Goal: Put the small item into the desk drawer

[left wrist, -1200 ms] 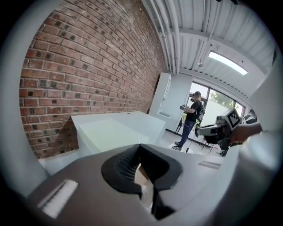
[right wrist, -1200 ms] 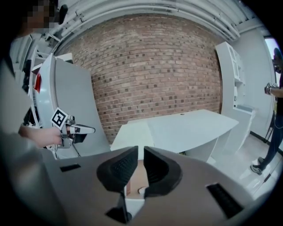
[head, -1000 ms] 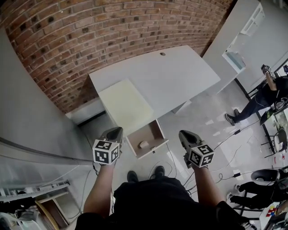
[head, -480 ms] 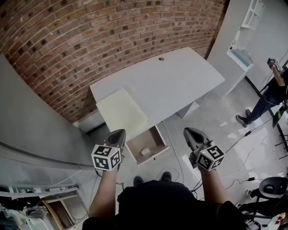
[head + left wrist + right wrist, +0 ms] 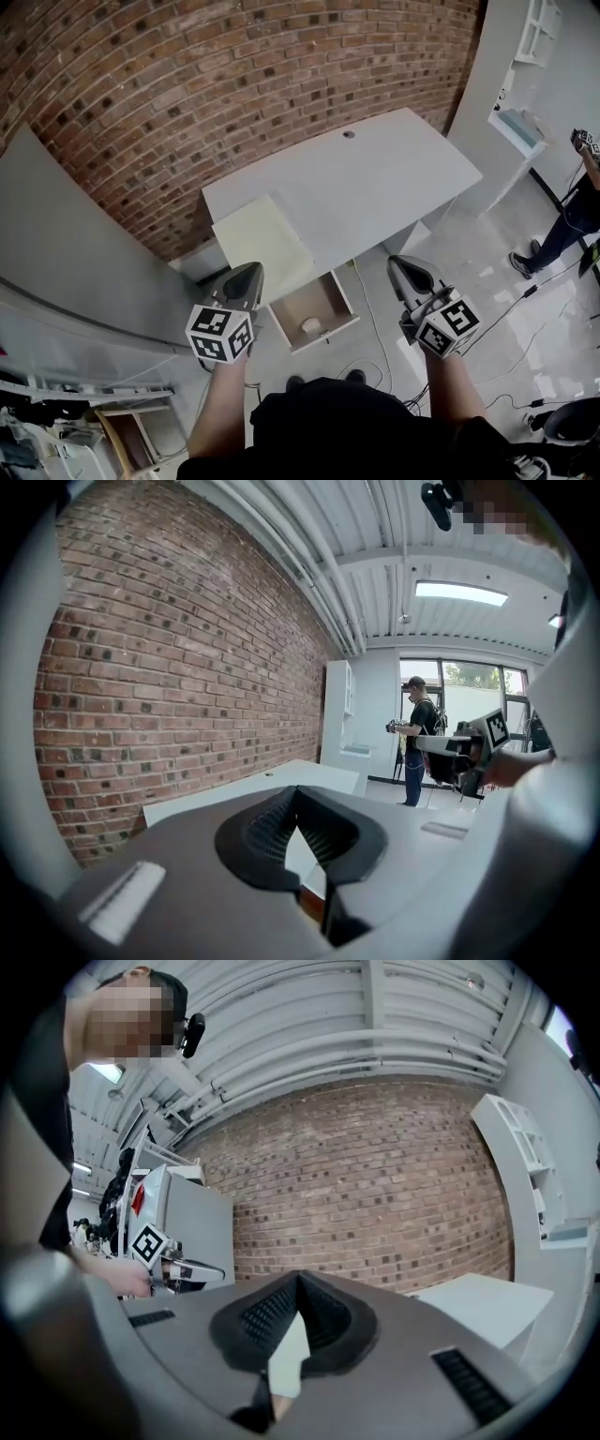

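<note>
Already in drawer, small item; left hand-held gripper, right hand-held gripper clenched empty

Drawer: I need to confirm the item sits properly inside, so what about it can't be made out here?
- Small item: head view, a pale blob too small to identify.
- Its resting pose in the drawer: head view, too small.
- Gripper views: the left gripper and right gripper bodies fill the lower frame; drawer not discernible.

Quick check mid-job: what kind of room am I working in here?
Probably an office or lab workspace: a white desk with an open drawer stands against a brick wall, and loose cables trail across the floor.
</note>
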The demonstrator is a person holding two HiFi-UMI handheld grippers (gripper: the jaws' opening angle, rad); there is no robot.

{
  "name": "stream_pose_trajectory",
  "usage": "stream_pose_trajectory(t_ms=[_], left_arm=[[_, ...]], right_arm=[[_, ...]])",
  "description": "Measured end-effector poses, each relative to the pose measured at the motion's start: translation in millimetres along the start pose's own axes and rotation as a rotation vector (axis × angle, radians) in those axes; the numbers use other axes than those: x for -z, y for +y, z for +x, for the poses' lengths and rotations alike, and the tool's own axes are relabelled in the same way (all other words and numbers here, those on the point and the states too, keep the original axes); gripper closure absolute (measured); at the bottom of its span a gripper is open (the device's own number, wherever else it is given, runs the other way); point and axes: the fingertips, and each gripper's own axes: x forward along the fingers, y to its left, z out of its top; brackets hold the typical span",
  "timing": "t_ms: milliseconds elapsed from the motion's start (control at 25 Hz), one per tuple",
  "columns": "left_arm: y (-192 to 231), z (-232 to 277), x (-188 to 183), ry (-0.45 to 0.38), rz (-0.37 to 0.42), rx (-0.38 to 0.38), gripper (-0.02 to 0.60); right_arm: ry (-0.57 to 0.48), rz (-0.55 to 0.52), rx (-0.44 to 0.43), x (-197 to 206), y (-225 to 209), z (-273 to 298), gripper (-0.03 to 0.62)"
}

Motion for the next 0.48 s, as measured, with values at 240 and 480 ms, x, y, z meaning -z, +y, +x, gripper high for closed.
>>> stream_pose_trajectory(t_ms=[240,480], left_arm=[[-2.9,-0.7,6.0,0.000,-0.005,-0.006,0.571],[-5.0,-2.8,11.3,-0.003,-0.007,0.011,0.571]], right_arm=[[-0.003,-0.014,-0.016,-3.4,8.8,-2.5,0.582],[0.029,-0.044,0.019,2.2,10.1,-13.5,0.582]])
